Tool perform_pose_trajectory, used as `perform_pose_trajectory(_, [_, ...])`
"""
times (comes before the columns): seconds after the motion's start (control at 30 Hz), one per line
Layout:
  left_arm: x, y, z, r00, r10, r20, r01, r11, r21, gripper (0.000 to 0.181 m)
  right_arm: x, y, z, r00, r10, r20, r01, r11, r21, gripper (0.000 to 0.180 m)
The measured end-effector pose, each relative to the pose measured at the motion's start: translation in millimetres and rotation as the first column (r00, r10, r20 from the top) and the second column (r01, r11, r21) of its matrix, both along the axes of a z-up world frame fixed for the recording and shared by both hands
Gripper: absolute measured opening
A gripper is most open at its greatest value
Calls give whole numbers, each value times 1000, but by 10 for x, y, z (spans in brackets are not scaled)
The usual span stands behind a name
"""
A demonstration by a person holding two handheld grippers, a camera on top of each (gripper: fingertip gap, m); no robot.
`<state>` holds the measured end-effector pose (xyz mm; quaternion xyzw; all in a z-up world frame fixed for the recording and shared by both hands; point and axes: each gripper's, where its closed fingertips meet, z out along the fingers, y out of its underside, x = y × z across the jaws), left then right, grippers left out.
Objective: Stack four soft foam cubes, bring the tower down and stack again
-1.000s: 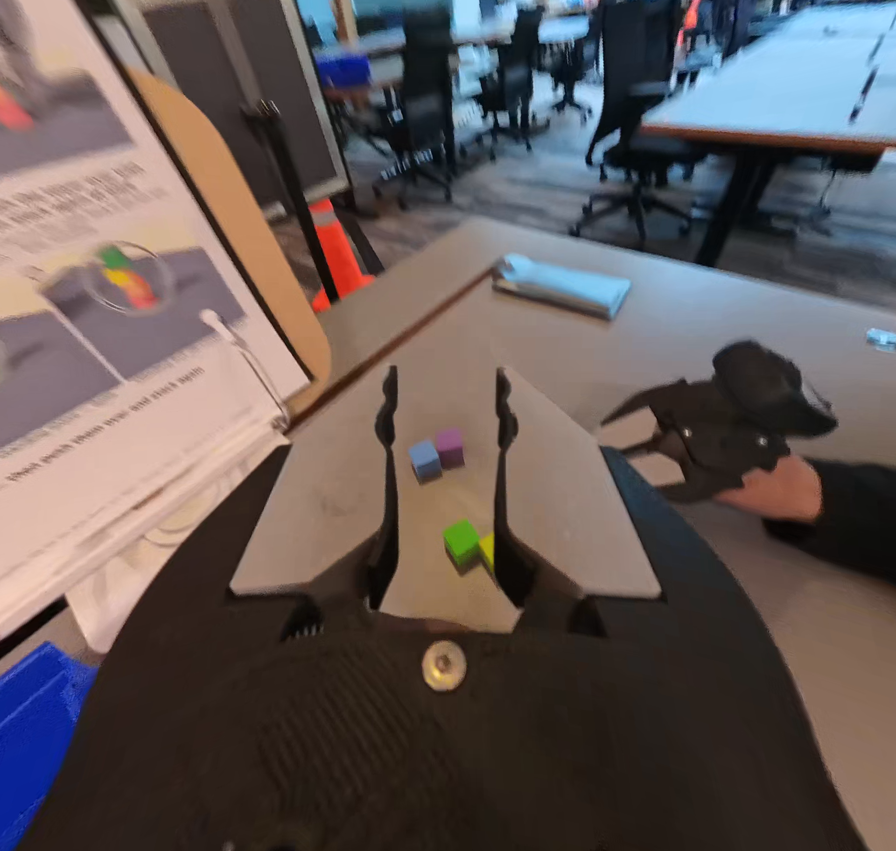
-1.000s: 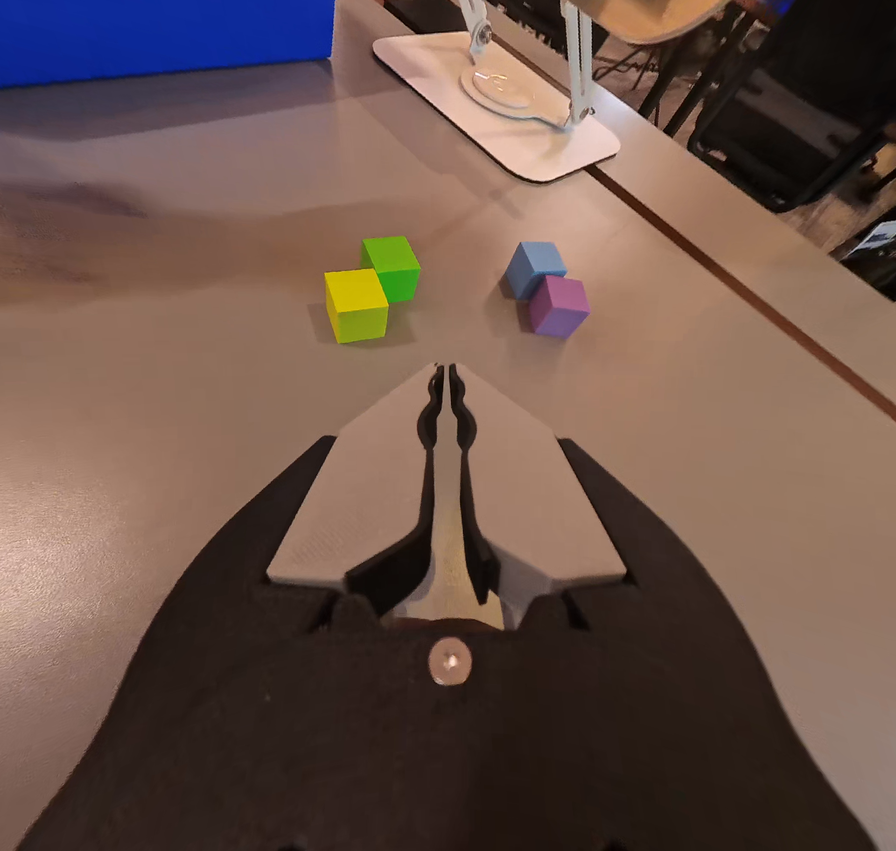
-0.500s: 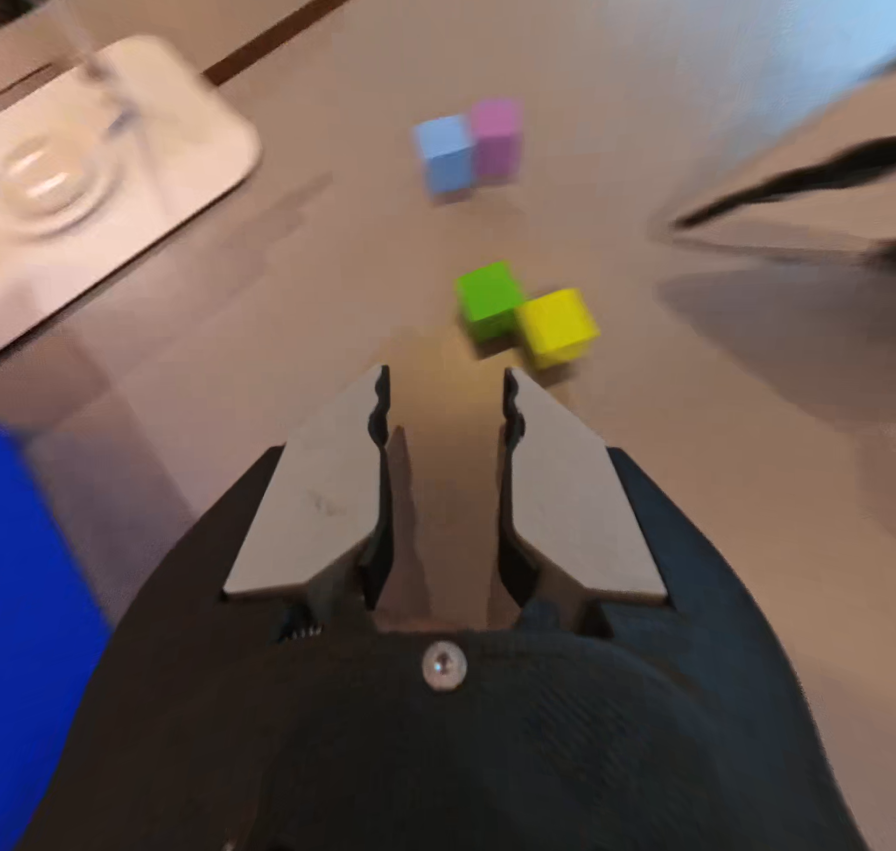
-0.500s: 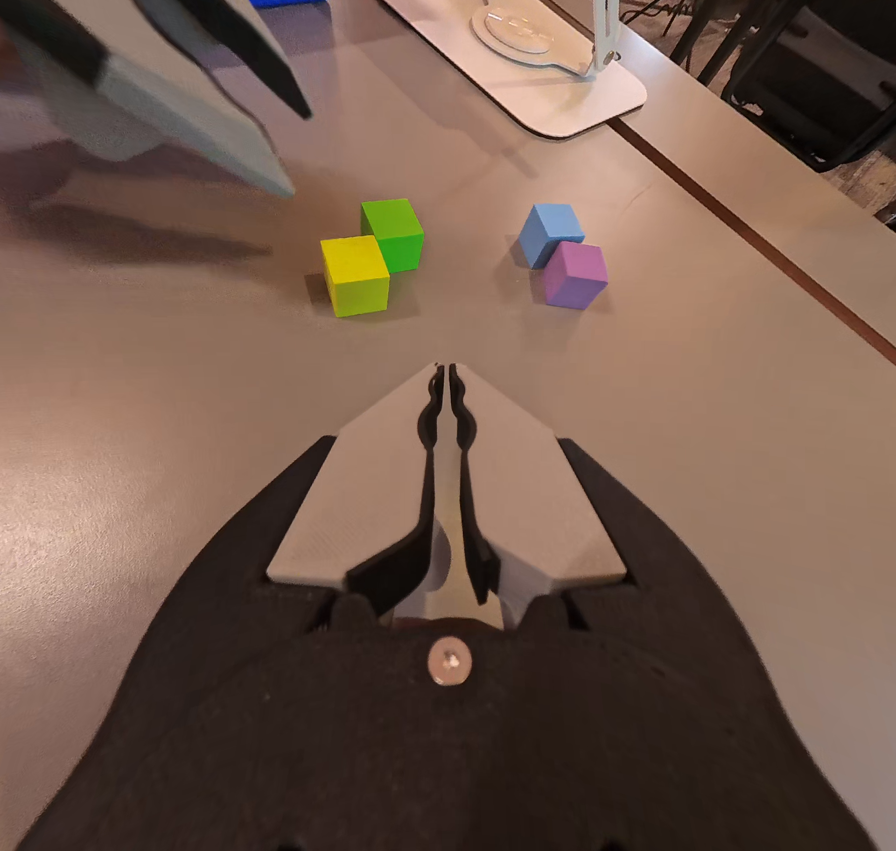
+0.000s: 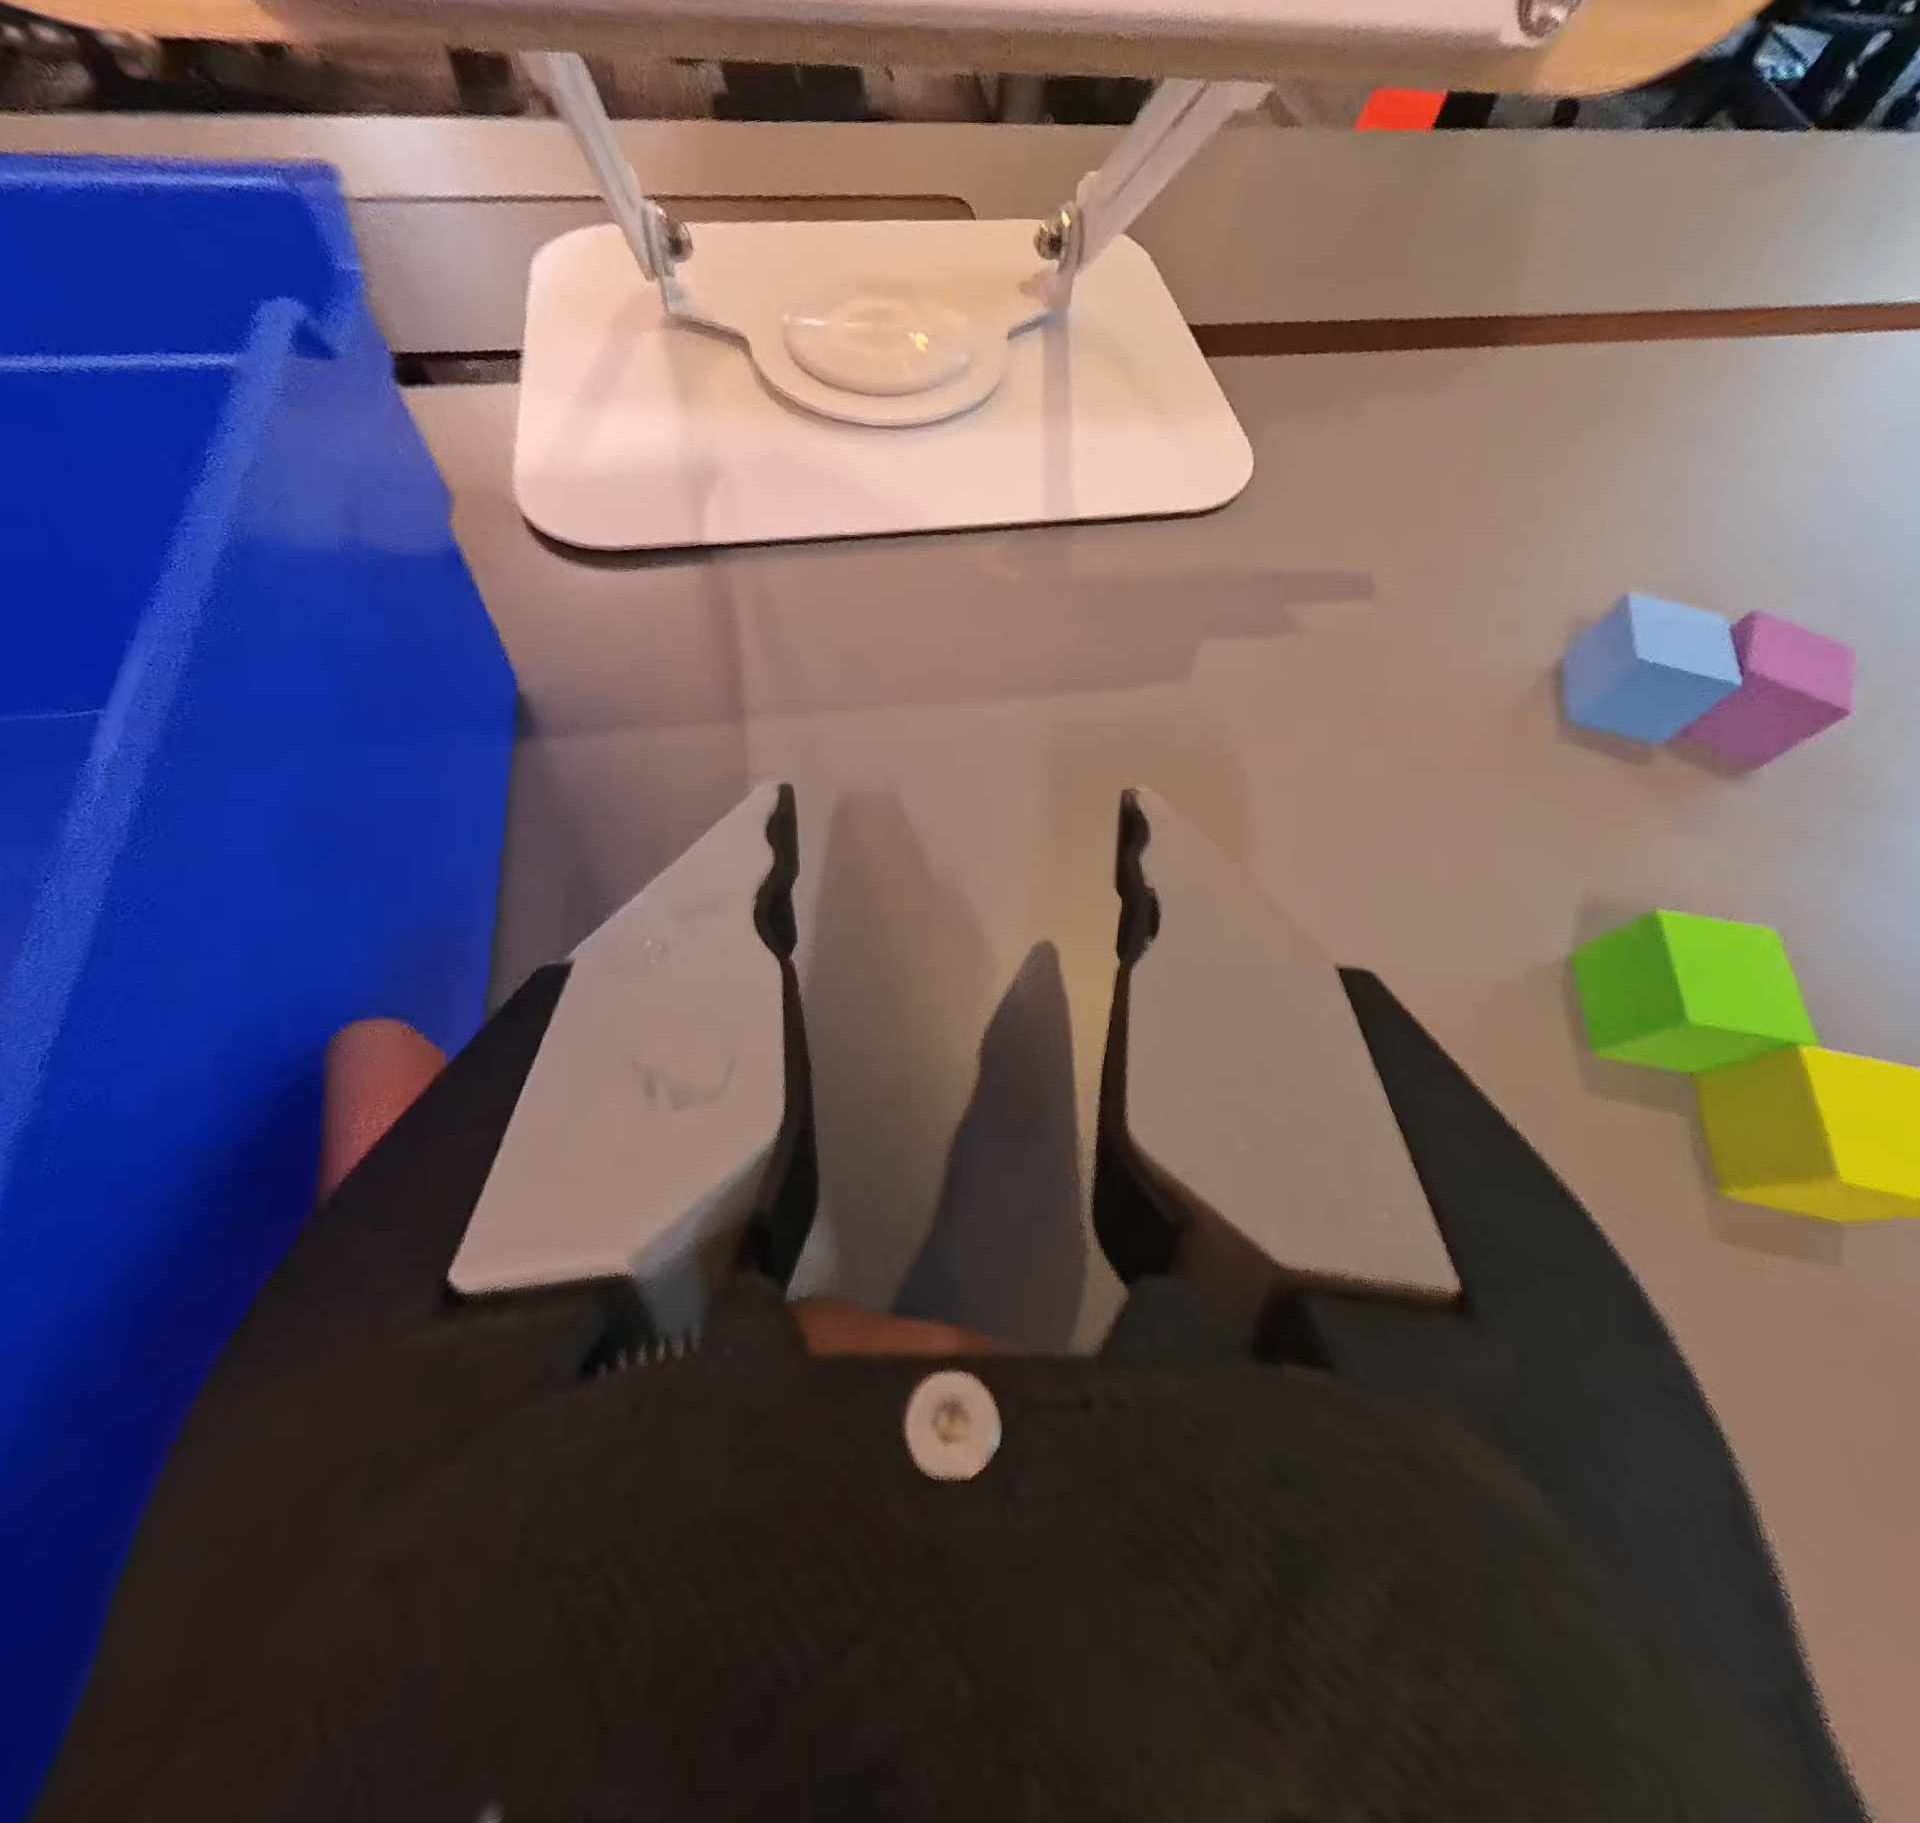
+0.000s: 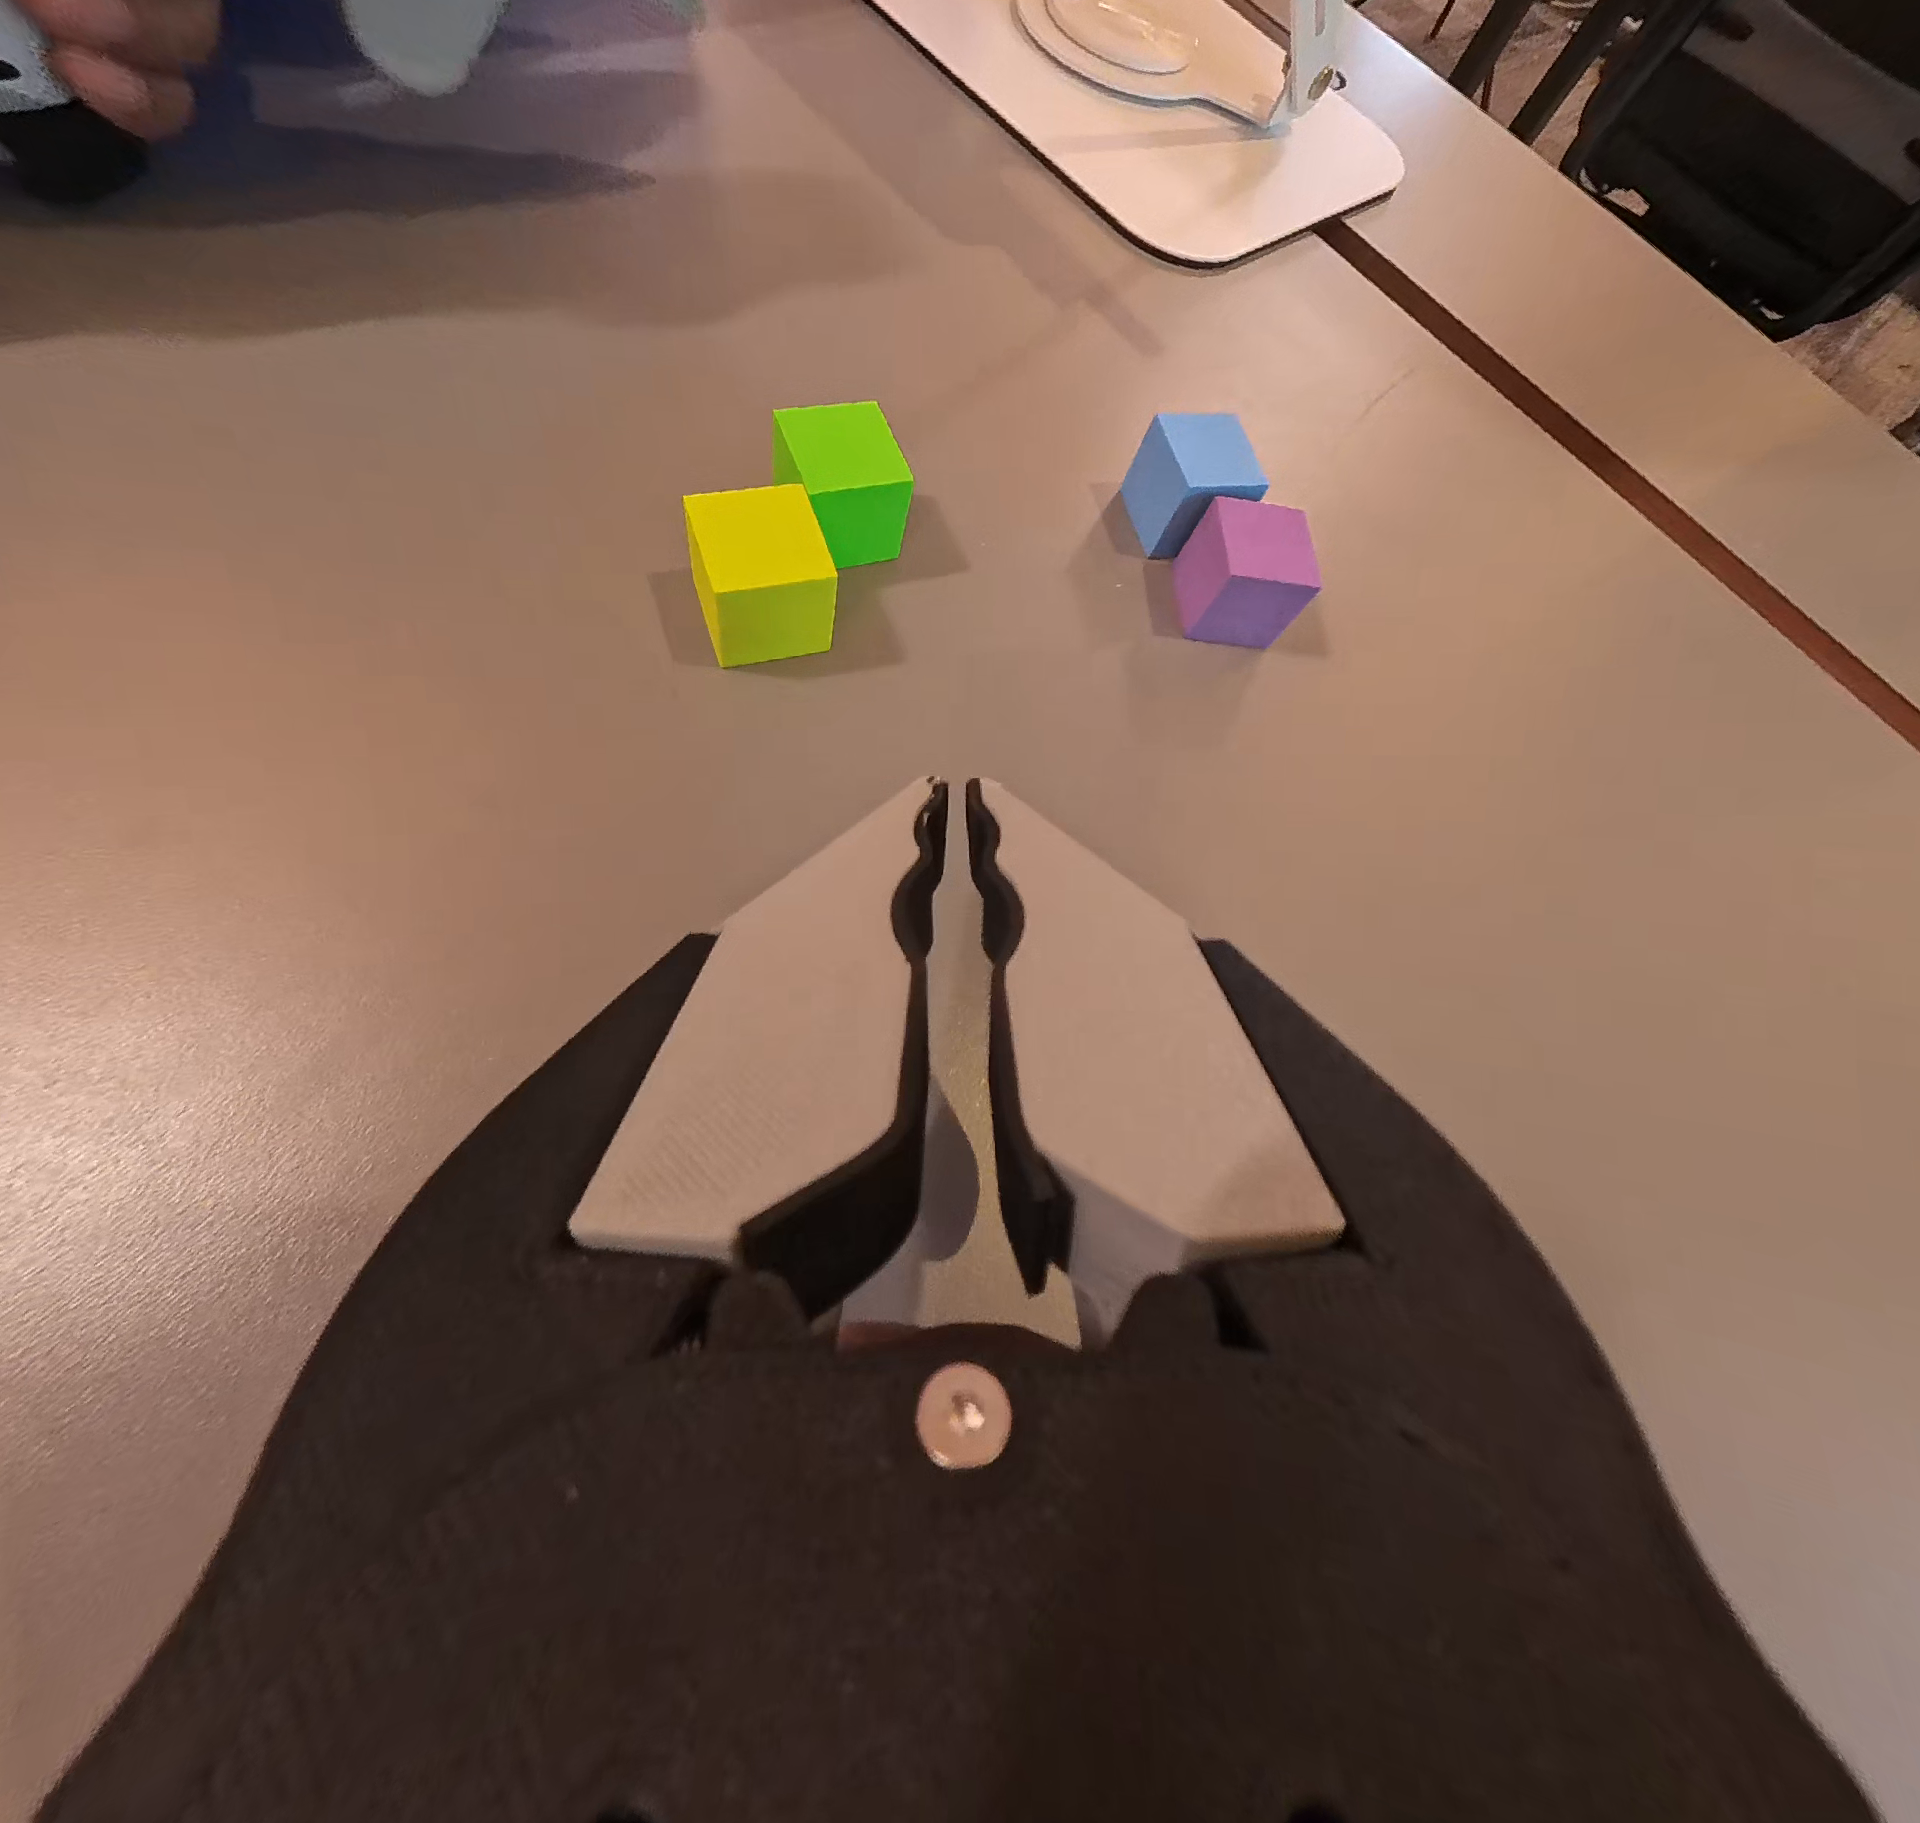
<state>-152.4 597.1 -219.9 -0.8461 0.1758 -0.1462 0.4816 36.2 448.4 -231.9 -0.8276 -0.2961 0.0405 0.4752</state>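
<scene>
The right gripper (image 6: 951, 786) hangs low over the surface (image 6: 312, 838), fingers clenched on nothing; they should spread before closing squarely on a cube's flat sides, lightly, since foam likely squashes. Just ahead lie the yellow cube (image 6: 761, 573) touching the green cube (image 6: 844, 480), and the purple cube (image 6: 1245, 568) against the blue cube (image 6: 1193, 480). Farther left, the left gripper (image 5: 954, 805) is released, empty, all four cubes well off to its right.
</scene>
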Motion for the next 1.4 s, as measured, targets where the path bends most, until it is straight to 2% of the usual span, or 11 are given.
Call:
perform_pose_trajectory(0.1, [126, -109, -88, 998, -69, -6, 69, 996, -59, 70, 1, 0, 0, 1000, -2, 6, 2, 1000, 4, 1])
perform_pose_trajectory(0.17, [258, -269, -118, 984, -177, -17, 175, 981, -80, 62, 0, 0, -4, 1000, -1, 6, 1, 1000, 2, 1])
perform_pose_trajectory(0.23, [374, -478, -171, 955, -294, -46, 288, 951, -114, 69, -18, -1, -11, 1000, 11, -1, -11, 1000, -7, 2])
perform_pose_trajectory(0.37, [486, -821, -335, 870, -459, -179, 430, 885, -177, 93, -236, -99, -20, 986, 118, -119, -128, 988, -81, 17])
perform_pose_trajectory(0.5, [642, -1053, -385, 807, -562, -181, 531, 825, -195, 91, -353, -109, 18, 959, 159, -235, -192, 974, -123, 24])
perform_pose_trajectory(0.6, [679, -1153, -384, 765, -618, -180, 589, 785, -192, 91, -490, -66, 12, 939, 201, -278, -250, 956, -156, 41])
perform_pose_trajectory(0.73, [682, -1197, -384, 737, -652, -178, 625, 758, -188, 90, -576, 104, -66, 955, 203, -215, -242, 954, -175, 44])
perform_pose_trajectory(0.87, [673, -1206, -385, 728, -662, -178, 635, 749, -188, 90, -697, 152, -133, 952, 248, -180, -283, 937, -203, 24])
perform_pose_trajectory(1.03, [632, -1269, -378, 678, -713, -179, 688, 701, -187, 84, -804, -131, -133, 891, 405, -206, -445, 868, -219, 24])
perform_pose_trajectory(1.2, [576, -1309, -376, 643, -746, -174, 723, 666, -183, 79, -755, -354, -101, 841, 490, -228, -534, 819, -209, 27])
perform_pose_trajectory(1.4, [595, -1349, -370, 628, -759, -174, 737, 651, -180, 72, -774, -350, -37, 834, 500, -231, -540, 825, -165, 28])
